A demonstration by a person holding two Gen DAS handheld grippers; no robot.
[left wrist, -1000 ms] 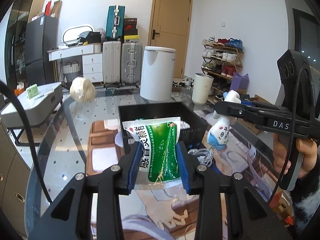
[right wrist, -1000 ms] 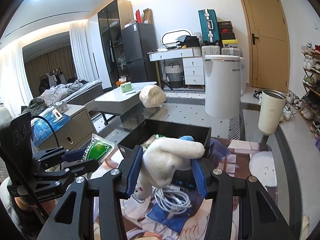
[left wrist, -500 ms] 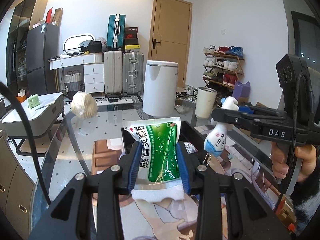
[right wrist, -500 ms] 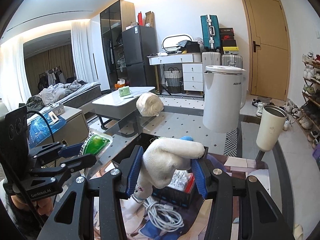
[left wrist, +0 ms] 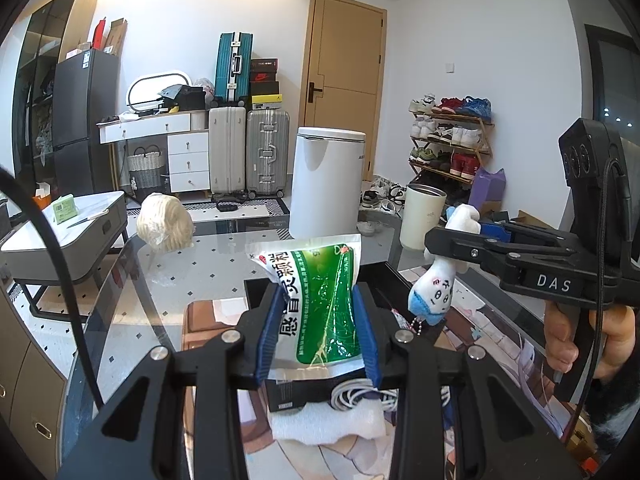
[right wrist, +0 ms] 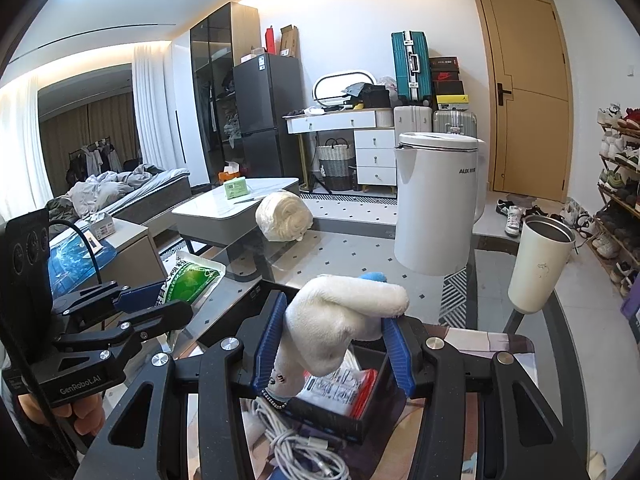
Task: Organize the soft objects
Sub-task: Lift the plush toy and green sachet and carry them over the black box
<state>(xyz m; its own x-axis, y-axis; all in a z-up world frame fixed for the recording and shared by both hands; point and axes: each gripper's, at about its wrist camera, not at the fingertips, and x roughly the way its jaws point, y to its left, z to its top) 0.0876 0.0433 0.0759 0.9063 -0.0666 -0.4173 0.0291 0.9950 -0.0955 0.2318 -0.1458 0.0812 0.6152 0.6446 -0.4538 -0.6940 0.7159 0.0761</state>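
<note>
Pinching a green pouch (left wrist: 320, 304) in our left claw (left wrist: 318, 344) and a plush toy (right wrist: 340, 320) in our right claw (right wrist: 332, 346), both lifted above the black box (right wrist: 344, 412) beneath; slick plastic could slide loose.

black claw (left wrist: 318, 334) frames, blue pads, silver screws.

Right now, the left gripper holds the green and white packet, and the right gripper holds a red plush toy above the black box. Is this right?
Not quite: the plush toy is white with a little blue, not red, as the right wrist view shows. The rest holds: the left gripper is shut on the green and white packet, and the right gripper holds the toy above the black box.
</note>
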